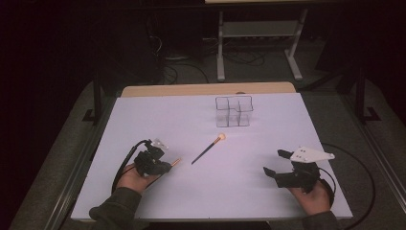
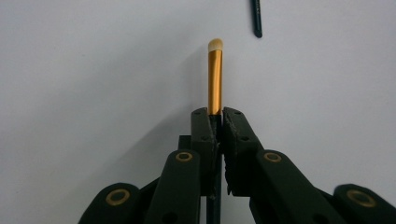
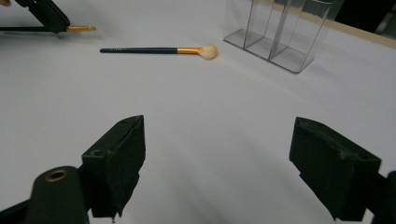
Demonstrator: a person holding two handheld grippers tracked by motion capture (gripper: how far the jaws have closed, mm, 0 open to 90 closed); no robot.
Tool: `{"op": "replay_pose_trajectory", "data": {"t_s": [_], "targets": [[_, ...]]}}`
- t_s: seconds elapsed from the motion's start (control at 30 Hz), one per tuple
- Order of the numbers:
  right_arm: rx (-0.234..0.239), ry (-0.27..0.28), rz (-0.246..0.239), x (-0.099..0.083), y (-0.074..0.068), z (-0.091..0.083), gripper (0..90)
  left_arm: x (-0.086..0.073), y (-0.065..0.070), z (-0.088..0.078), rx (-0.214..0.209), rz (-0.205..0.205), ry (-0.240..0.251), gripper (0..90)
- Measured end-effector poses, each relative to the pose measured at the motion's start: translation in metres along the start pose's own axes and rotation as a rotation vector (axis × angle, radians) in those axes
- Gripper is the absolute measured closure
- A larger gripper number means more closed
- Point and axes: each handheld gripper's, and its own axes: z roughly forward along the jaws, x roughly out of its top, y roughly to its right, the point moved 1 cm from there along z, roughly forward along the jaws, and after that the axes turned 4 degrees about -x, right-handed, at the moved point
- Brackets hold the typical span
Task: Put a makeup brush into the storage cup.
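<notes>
White table (image 1: 158, 115): left tool (image 2: 215, 122) pinching gold-ferruled brush (image 2: 215, 79), right tool (image 3: 219, 168) spread wide.

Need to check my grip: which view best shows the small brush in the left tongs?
The left gripper view: the small brush stands clamped between the shut jaws. The high view shows its gold tip tiny; the right gripper view shows that tip far off.

Room lying dim; white table (image 1: 158, 115) catching even overhead light. Surroundings sinking black. Soft shadows spreading under jaws; near jaws blurring.
</notes>
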Motion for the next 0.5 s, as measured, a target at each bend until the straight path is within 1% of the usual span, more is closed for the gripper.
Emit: {"op": "replay_pose_trajectory", "data": {"t_s": [0.03,0.07,0.1,0.13,0.2,0.23,0.3,0.37,0.4,0.43,0.47,0.5], "targets": [[0.003,-0.005,0.003,0.0,-0.001,0.0,17.5,0.0,-0.001,-0.003,-0.012,0.017,-0.007,83.5],[0.003,-0.005,0.003,0.0,-0.001,0.0,17.5,0.0,-0.001,-0.003,-0.012,0.017,-0.007,83.5],[0.006,-0.006,0.0,0.0,-0.001,0.001,17.5,0.0,0.0,-0.002,-0.017,-0.001,0.015,83.5],[0.009,-0.009,-0.004,0.0,-0.002,0.001,17.5,0.0,-0.001,-0.005,-0.025,0.01,0.01,83.5],[0.014,-0.012,-0.004,0.0,-0.003,0.002,17.5,0.0,0.0,-0.006,-0.027,0.005,0.018,83.5],[0.014,-0.012,-0.004,0.0,-0.003,0.002,17.5,0.0,-0.001,-0.008,-0.03,0.01,0.017,83.5],[0.026,-0.015,-0.007,0.0,-0.004,0.003,17.5,0.0,0.0,-0.011,-0.032,0.011,0.042,83.5],[0.03,-0.017,-0.008,0.0,-0.004,0.003,17.5,0.0,0.0,-0.014,-0.037,0.012,0.037,83.5],[0.036,-0.018,-0.012,0.0,-0.005,0.005,17.5,0.0,-0.001,-0.016,-0.041,0.024,0.037,83.5],[0.039,-0.024,-0.008,0.0,-0.006,0.005,17.5,0.0,-0.001,-0.016,-0.041,0.024,0.037,83.5],[0.043,-0.025,-0.013,0.0,-0.006,0.006,17.4,0.0,-0.001,-0.02,-0.046,0.026,0.049,83.5],[0.043,-0.025,-0.013,0.0,-0.006,0.006,17.4,0.0,-0.001,-0.02,-0.046,0.026,0.049,83.5]]}}
